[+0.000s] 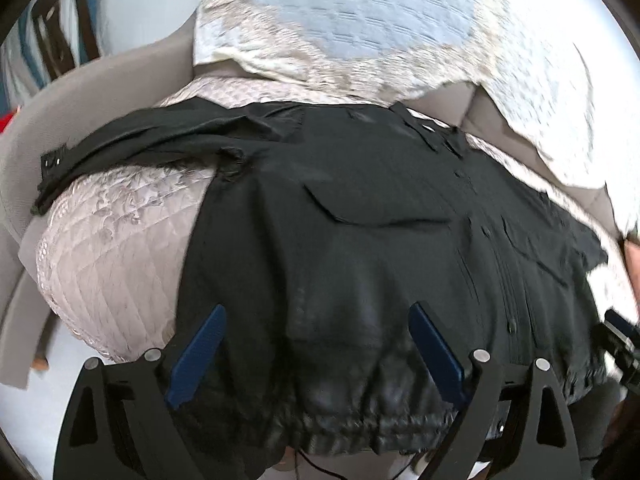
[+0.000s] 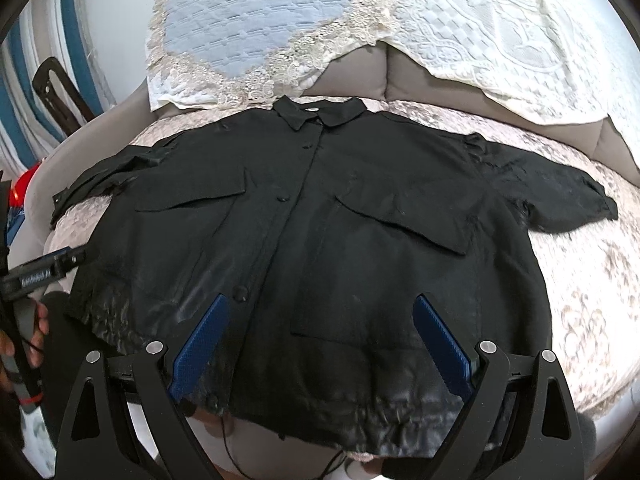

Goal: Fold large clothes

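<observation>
Black shirt (image 2: 320, 216) lies front up and buttoned, spread flat on a sofa cushion (image 2: 580, 280), collar (image 2: 316, 114) at the far side against the backrest, hem nearest the cameras. Both sleeves are out to the sides, the left sleeve (image 2: 100, 176) crumpled, the right sleeve (image 2: 560, 192) flatter. Laid out this way the side folds look easy to start.

Left gripper (image 1: 316, 340) hangs over the hem on the shirt's left half, jaws wide apart, nothing between the pads, cloth only below them. Right gripper (image 2: 320, 336) hovers over the hem near the button placket (image 2: 280, 200), also wide open and empty. Both point steeply down at the near edge, probably lining up to pinch hem or side seams.

Lace covers (image 2: 500, 32) drape the backrest behind the collar. The left view is blurred, so contact with the cloth is hard to judge. No fold yet made; task looks to be at its start.
</observation>
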`<move>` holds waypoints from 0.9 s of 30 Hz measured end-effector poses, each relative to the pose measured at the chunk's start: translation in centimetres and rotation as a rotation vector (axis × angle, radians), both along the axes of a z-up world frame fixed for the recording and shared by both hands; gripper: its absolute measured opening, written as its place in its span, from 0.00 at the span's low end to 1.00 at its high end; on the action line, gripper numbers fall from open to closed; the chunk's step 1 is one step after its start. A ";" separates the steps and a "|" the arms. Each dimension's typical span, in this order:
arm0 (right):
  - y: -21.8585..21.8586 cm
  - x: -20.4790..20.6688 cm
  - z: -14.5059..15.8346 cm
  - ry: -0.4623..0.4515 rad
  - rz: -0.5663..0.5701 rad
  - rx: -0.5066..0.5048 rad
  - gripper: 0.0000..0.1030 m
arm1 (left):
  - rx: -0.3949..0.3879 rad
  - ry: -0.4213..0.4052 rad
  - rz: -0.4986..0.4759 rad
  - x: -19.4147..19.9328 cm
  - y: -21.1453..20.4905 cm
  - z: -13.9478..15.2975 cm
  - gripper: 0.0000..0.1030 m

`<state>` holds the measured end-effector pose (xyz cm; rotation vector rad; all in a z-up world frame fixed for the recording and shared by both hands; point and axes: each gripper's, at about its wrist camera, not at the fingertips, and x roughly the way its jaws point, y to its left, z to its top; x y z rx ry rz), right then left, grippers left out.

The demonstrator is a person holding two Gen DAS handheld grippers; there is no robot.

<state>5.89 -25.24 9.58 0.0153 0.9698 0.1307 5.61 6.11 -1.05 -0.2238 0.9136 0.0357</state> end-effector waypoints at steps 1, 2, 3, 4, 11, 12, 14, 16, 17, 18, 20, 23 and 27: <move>0.3 0.3 0.1 -0.005 0.007 -0.001 0.91 | -0.006 -0.001 0.014 0.3 0.7 0.0 0.90; 0.5 0.5 0.2 -0.012 0.012 -0.002 0.91 | -0.004 -0.003 0.036 0.7 1.6 0.1 0.90; 0.9 0.8 0.4 -0.017 0.019 -0.003 0.91 | 0.001 -0.006 0.060 1.0 2.5 0.1 0.90; 1.2 1.0 0.5 -0.021 0.025 -0.004 0.91 | 0.005 -0.014 0.089 1.5 3.8 0.2 0.90; 3.1 2.1 0.6 -0.031 0.060 -0.009 0.91 | -0.038 -0.069 0.301 4.5 13.9 0.4 0.90; 3.3 2.2 0.5 -0.029 0.065 -0.012 0.91 | -0.062 -0.074 0.340 5.0 15.8 0.1 0.90; 3.7 2.5 0.2 -0.018 0.071 -0.020 0.91 | -0.081 -0.066 0.425 5.7 19.0 -0.6 0.90; 4.1 2.8 -0.2 -0.006 0.073 -0.027 0.91 | -0.101 -0.075 0.505 6.3 22.2 -1.3 0.90; 4.2 2.9 -0.4 -0.001 0.072 -0.031 0.91 | -0.107 -0.072 0.538 6.5 23.3 -1.7 0.90; 4.3 3.0 -0.5 0.003 0.072 -0.034 0.91 | -0.122 -0.071 0.572 6.8 24.6 -2.1 0.90; 4.5 3.4 -0.9 0.016 0.071 -0.045 0.91 | -0.155 -0.066 0.615 7.3 26.3 -3.1 0.90; 4.9 3.9 -1.3 0.029 0.068 -0.055 0.91 | -0.181 -0.038 0.671 8.0 28.0 -4.6 0.90; 5.3 4.8 -1.7 0.040 0.064 -0.059 0.91 | -0.171 -0.035 0.665 9.2 27.7 -5.5 0.86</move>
